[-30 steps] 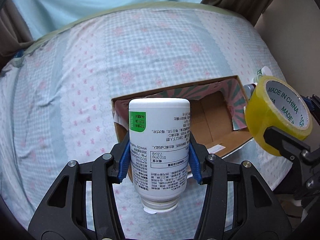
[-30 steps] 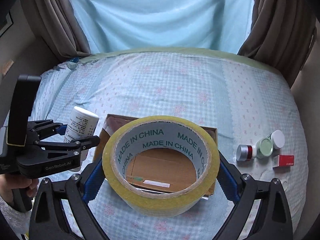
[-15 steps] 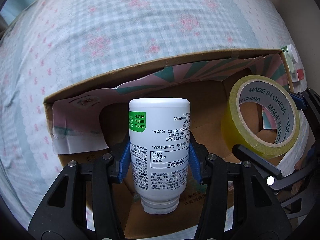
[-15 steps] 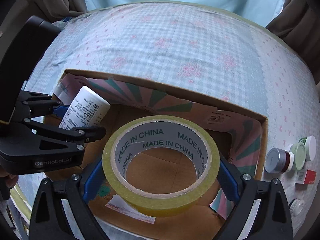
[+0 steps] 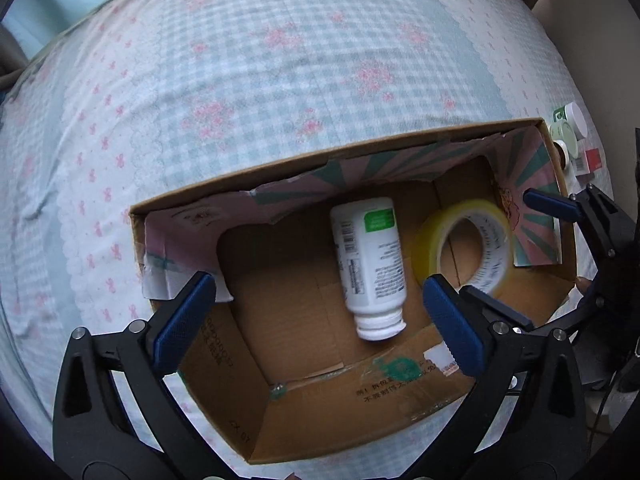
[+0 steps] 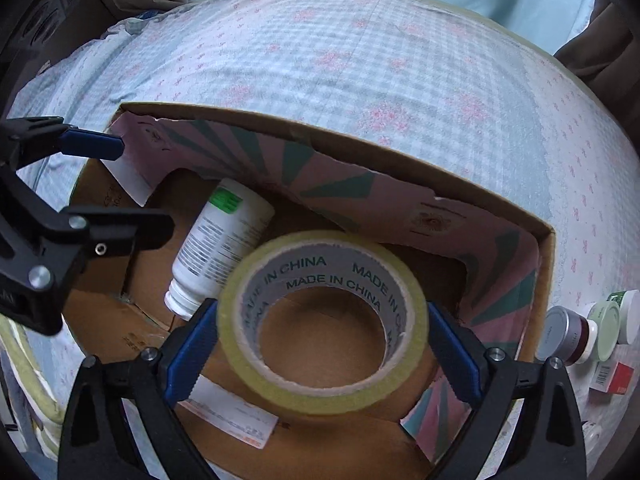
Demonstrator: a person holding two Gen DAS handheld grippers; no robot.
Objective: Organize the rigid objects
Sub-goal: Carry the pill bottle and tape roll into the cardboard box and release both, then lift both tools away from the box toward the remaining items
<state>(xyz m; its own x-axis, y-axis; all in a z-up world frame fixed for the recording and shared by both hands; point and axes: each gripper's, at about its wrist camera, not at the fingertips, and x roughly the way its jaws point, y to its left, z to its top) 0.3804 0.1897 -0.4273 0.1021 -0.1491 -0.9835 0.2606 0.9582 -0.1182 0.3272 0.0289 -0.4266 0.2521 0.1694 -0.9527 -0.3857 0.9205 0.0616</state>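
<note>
The left tool [image 5: 320,316] had just opened wide and held nothing. The bottle [image 5: 370,264] lay on its side on the floor of the box [image 5: 320,184], free of the pads. The right tool [image 6: 320,356] had just opened a little more. The tape [image 6: 322,332] sat between its pads, and it may have been let go, but that was hard to tell. This looked like the drop-off step. Next, both tools should lift out and go for the jars [image 6: 568,334] on the bed [image 6: 360,60] beyond the box.
</note>
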